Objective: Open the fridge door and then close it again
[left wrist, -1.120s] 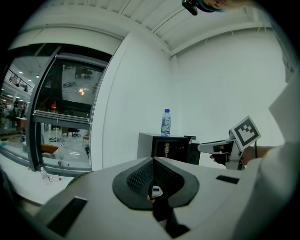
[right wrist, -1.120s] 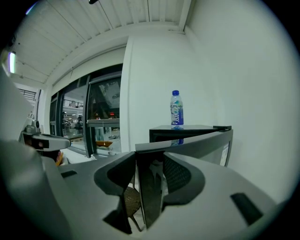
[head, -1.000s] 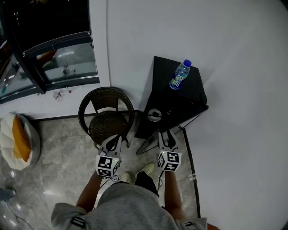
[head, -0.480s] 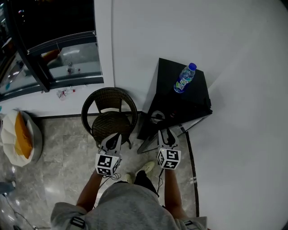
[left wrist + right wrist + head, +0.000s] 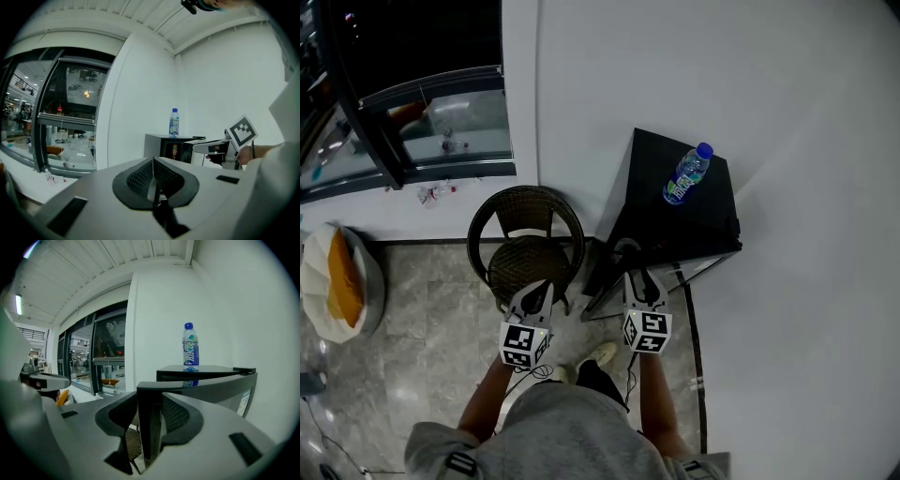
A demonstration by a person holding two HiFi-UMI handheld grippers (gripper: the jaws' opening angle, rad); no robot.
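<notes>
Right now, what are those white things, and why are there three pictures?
A person holds two pairs of tongs; the checkered cubes are part of them. One picture comes from a camera on the person's head, looking down. The other two come from cameras riding on the tongs. The left tongs are shut and empty. The right tongs have just been closing, with the edge of the door of the black fridge between them, not squeezing it yet. A water bottle stands on the fridge.

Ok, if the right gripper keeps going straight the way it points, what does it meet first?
The fridge door: its edge already stands between the jaws of the right gripper, which have just been closing.
</notes>
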